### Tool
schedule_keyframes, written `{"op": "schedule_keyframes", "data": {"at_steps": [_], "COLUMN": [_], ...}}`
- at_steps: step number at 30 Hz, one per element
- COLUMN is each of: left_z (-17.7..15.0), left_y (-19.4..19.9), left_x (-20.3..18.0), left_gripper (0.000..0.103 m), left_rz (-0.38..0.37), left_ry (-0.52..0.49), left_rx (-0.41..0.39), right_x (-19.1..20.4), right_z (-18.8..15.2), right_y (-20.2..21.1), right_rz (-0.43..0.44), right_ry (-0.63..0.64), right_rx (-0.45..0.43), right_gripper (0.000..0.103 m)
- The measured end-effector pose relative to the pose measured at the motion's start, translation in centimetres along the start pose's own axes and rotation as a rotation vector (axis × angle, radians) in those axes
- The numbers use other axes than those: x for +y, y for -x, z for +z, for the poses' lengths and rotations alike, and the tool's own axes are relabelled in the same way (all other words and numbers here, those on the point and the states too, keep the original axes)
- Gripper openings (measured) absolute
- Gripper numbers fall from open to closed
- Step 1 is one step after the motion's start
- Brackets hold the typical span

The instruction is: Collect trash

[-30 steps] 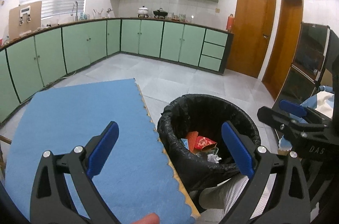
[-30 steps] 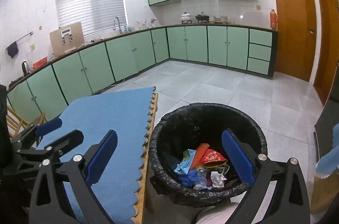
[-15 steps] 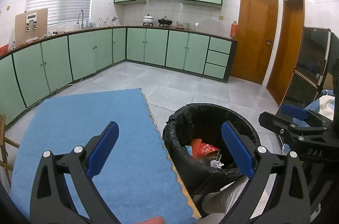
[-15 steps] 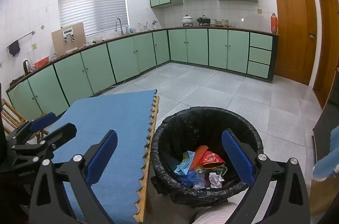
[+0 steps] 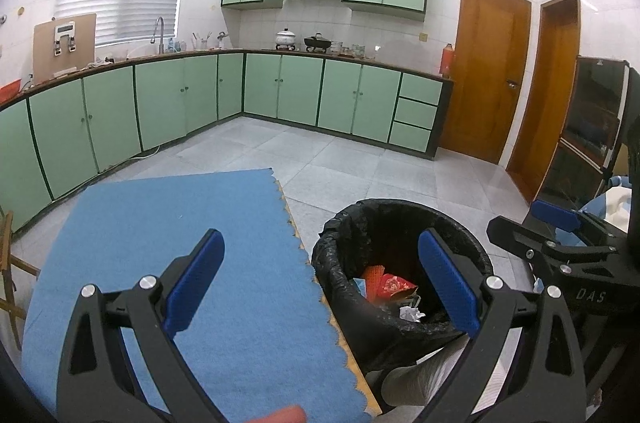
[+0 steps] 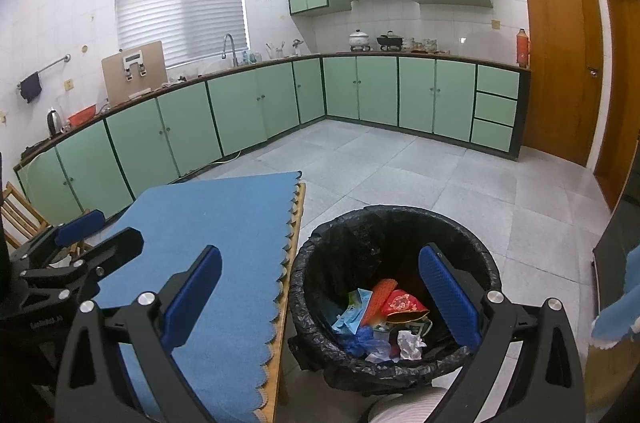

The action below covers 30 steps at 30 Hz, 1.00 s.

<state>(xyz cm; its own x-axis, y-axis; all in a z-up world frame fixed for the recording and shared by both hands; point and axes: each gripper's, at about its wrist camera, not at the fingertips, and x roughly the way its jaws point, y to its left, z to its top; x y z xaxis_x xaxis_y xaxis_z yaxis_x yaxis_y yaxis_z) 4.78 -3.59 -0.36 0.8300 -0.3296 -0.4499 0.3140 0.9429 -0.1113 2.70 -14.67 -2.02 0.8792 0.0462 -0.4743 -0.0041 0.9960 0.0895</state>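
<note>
A round bin lined with a black bag (image 5: 400,223) (image 6: 384,223) stands on the floor right of the table. Inside lie a red packet (image 6: 402,305), an orange wrapper (image 6: 380,297), blue wrappers (image 6: 352,315) and crumpled white paper (image 6: 410,343); the red packet (image 5: 394,283) shows in the left wrist view too. My left gripper (image 5: 320,283) is open and empty, above the table's right edge. My right gripper (image 6: 320,287) is open and empty, near the bin's left rim. Each gripper shows in the other's view: the right (image 5: 560,235), the left (image 6: 72,243).
A blue mat (image 5: 180,243) (image 6: 224,223) covers a wooden table with a scalloped edge. Green cabinets (image 5: 280,95) line the walls. Wooden doors (image 5: 484,71) stand at right. A dark cabinet (image 5: 596,127) and blue-white cloth (image 6: 616,303) are at far right. A wooden chair (image 6: 20,215) stands left.
Both grippers have risen and drawn back a little; the bin and table sit lower and smaller in both views. Both stay open and empty.
</note>
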Motion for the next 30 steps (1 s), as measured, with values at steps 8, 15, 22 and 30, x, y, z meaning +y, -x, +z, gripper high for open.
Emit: {"op": "schedule_keyframes", "data": {"at_steps": [8, 15, 22, 30], "left_z": [0.04, 0.05, 0.07, -0.02], "left_y": [-0.03, 0.29, 0.33, 0.45], "left_x": [-0.10, 0.31, 0.40, 0.45], "left_gripper": [0.095, 0.095, 0.095, 0.095], "left_rz": [0.003, 0.008, 0.010, 0.009], "left_ry": [0.002, 0.007, 0.005, 0.006], "left_rx": [0.003, 0.001, 0.001, 0.002], "right_x": [0.24, 0.36, 0.35, 0.38], "right_z": [0.09, 0.01, -0.07, -0.06], "right_y": [-0.19, -0.21, -0.35, -0.39], "right_rz": [0.003, 0.004, 0.005, 0.006], "right_ry": [0.006, 0.005, 0.008, 0.008], "right_rx": [0.004, 0.004, 0.002, 0.001], "right_gripper": [0.097, 0.097, 0.097, 0.097]}}
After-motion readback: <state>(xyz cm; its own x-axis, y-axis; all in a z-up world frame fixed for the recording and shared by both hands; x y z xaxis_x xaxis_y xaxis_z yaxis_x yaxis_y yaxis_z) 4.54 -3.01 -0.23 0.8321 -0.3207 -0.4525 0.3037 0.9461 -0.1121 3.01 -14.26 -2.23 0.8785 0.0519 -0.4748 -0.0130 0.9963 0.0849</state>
